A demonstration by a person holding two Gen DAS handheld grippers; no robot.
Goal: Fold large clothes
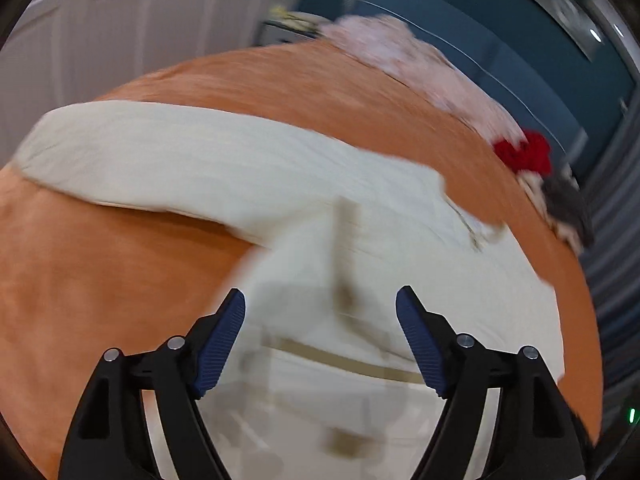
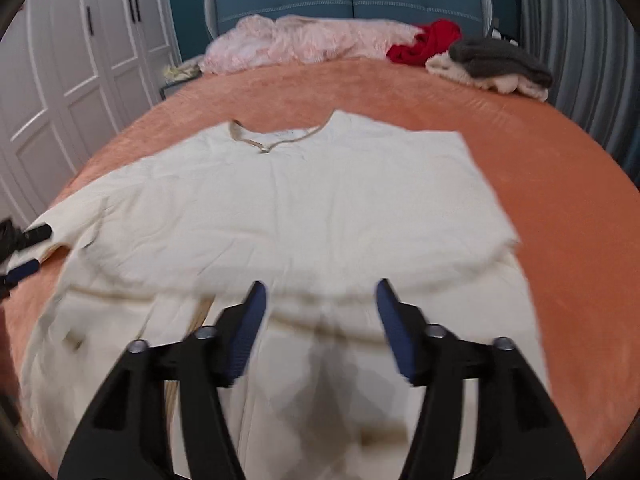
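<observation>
Two sets of black tongs with blue ribbed pads hover released over a large cream short-sleeved shirt (image 2: pixel 288 208) spread flat on an orange bedspread (image 2: pixel 540 168). Left tongs (image 1: pixel 320 304) gape above the shirt's blurred lower part, one sleeve stretching away ahead-left. Right tongs (image 2: pixel 320 292) stand parted over the hem, collar straight ahead. Beyond lie a pink crumpled blanket (image 2: pixel 304 40), red garment (image 2: pixel 428 42) and grey knit (image 2: pixel 496 60).
</observation>
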